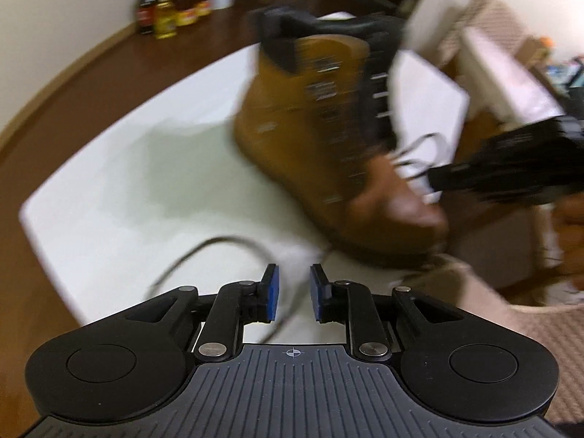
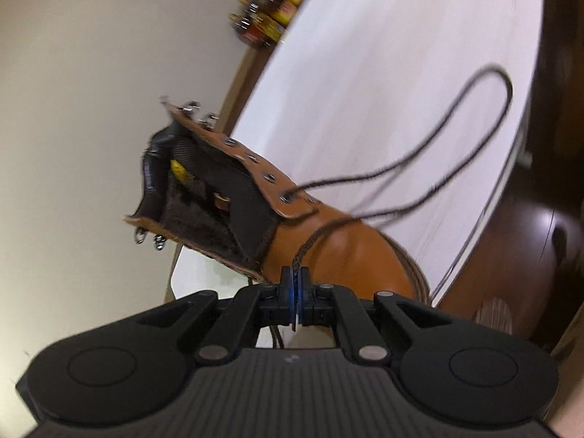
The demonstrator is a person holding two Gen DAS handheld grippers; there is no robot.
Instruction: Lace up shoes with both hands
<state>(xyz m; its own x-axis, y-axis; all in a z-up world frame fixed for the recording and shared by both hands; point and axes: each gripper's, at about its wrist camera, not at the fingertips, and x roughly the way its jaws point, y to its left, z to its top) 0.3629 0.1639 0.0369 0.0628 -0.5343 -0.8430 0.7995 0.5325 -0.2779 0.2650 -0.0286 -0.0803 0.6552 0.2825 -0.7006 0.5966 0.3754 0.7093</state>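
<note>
Boot point(image 2: 328, 241), one, on table point(image 1: 109, 182); right fingers point(image 2: 295, 284) clench its lace point(image 2: 401, 168), left fingers point(image 1: 292, 292) released.

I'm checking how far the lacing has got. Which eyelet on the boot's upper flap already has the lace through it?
The lowest eyelet, nearest the toe of the boot: the dark lace comes out of it and loops over the white table. The eyelets above it look empty.
</note>
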